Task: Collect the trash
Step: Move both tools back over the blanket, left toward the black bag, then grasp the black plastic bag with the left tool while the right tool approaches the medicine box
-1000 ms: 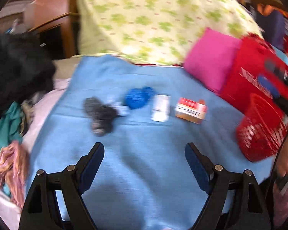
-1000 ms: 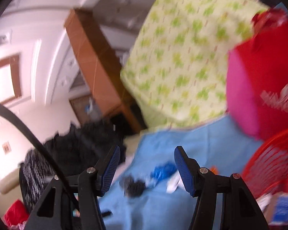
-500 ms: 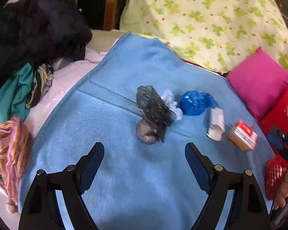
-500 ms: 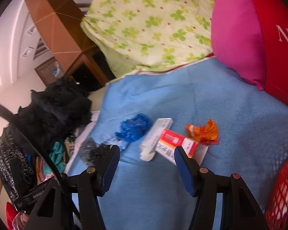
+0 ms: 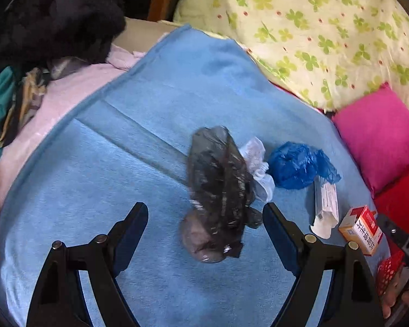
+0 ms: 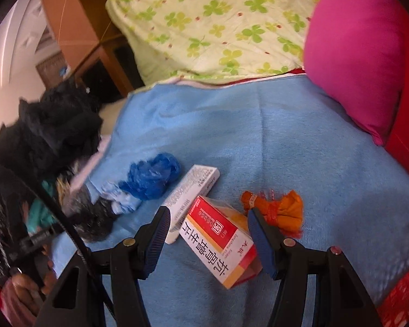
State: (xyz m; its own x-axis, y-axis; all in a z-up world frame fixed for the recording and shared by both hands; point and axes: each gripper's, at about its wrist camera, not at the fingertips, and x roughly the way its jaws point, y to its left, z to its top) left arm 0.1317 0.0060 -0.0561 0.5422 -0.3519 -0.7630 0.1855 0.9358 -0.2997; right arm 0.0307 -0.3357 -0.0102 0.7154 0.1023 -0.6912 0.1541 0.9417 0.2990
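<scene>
Both tools have dropped toward the bed over the last second, so each now frames its own piece of trash and a first pick looks close. In the left wrist view, the left tool (image 5: pixel 205 222) stands spread wide and pinches nothing; the crumpled dark grey plastic bag (image 5: pixel 218 190) lies just ahead between its tips, at frame centre on the light blue blanket (image 5: pixel 139 141). Beyond it, toward the right, sit a white wad of wrap (image 5: pixel 257 169) and a scrunched blue plastic bag (image 5: pixel 297 164).

In the right wrist view, the right tool (image 6: pixel 207 224) is part spread and grips nothing, straddling the red and white medicine carton (image 6: pixel 218 241) without touching it. Beside that lie a long white carton (image 6: pixel 189 200) and an orange crumpled wrapper (image 6: pixel 278 208).

A red mesh basket (image 5: pixel 390 271) peeks in at the lower right of the left view; its contents cannot be seen.
</scene>
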